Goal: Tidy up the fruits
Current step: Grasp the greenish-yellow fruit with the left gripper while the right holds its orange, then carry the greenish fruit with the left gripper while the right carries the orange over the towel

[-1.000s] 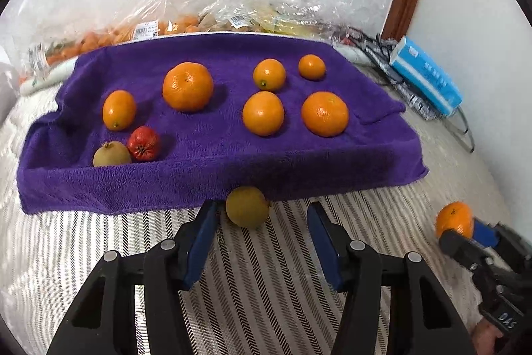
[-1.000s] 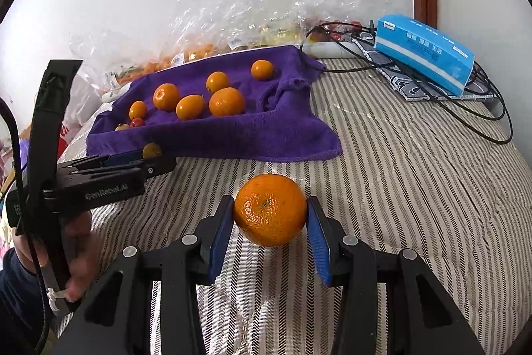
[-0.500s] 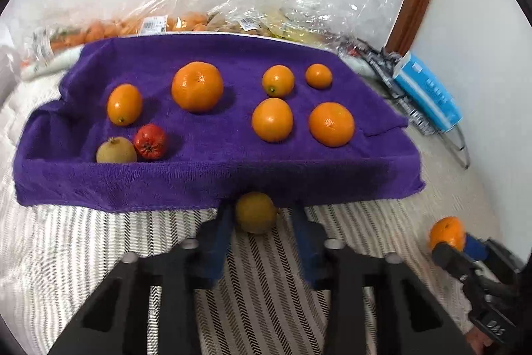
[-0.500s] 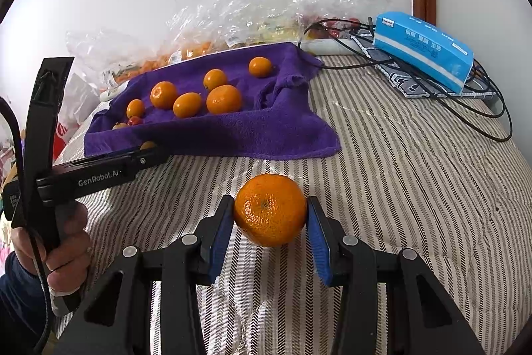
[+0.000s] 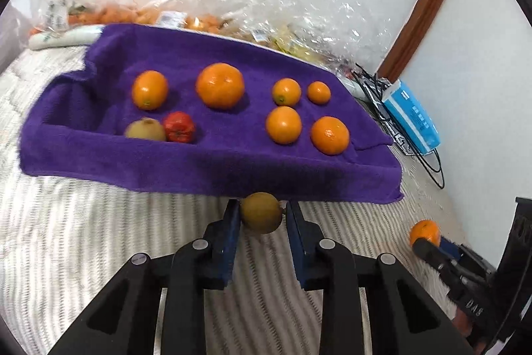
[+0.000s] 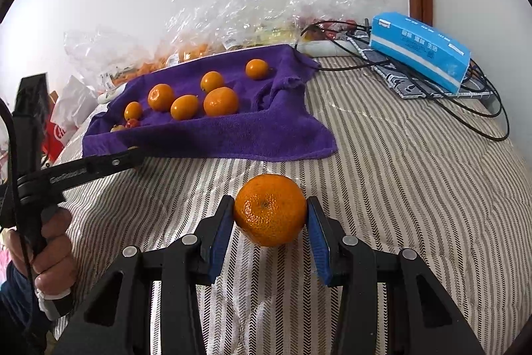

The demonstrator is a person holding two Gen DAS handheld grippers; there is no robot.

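Striped bedspread point(image 6: 382, 155): eight fruits sorted on purple towel point(image 5: 232, 162). Left gripper point(image 5: 261, 215) pinches greenish-brown fruit point(image 5: 261, 212), possibly kiwi, at towel's near edge; right gripper point(image 6: 270, 215) clamps orange point(image 6: 270, 210), unplaced.

Bright, fisheye-warped, slight motion blur

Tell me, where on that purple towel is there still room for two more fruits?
The towel has a bare strip along its near edge, in front of the red fruit and the oranges. There is also a gap mid-towel, right of the red fruit. The right cluster of four oranges is crowded.
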